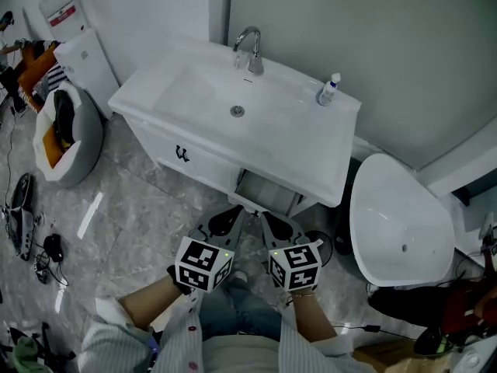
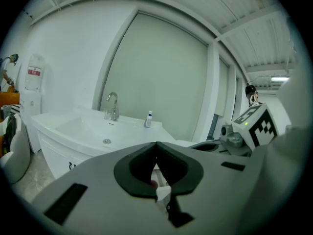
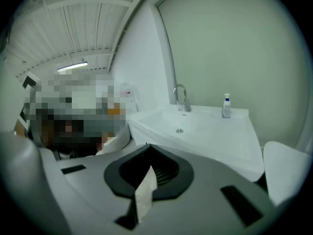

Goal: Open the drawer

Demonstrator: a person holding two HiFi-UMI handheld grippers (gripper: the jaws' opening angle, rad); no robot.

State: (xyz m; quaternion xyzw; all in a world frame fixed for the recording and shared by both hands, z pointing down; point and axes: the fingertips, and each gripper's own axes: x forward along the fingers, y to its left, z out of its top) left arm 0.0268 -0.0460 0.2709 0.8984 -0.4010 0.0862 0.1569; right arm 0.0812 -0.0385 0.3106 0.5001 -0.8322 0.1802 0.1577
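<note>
— Fingers (image 2: 98,177)?
— Mine are pressed together, empty, on L gripper (image 1: 226,221) & R gripper (image 1: 278,227).
— Drawer (image 1: 268,194)?
— Looks pulled out, centre frame in head view, just above both tips, under sink counter (image 1: 311,154).

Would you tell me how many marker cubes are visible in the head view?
2. One cube rides on the left gripper, the other cube on the right gripper, side by side at lower centre. None seems hidden.
</note>
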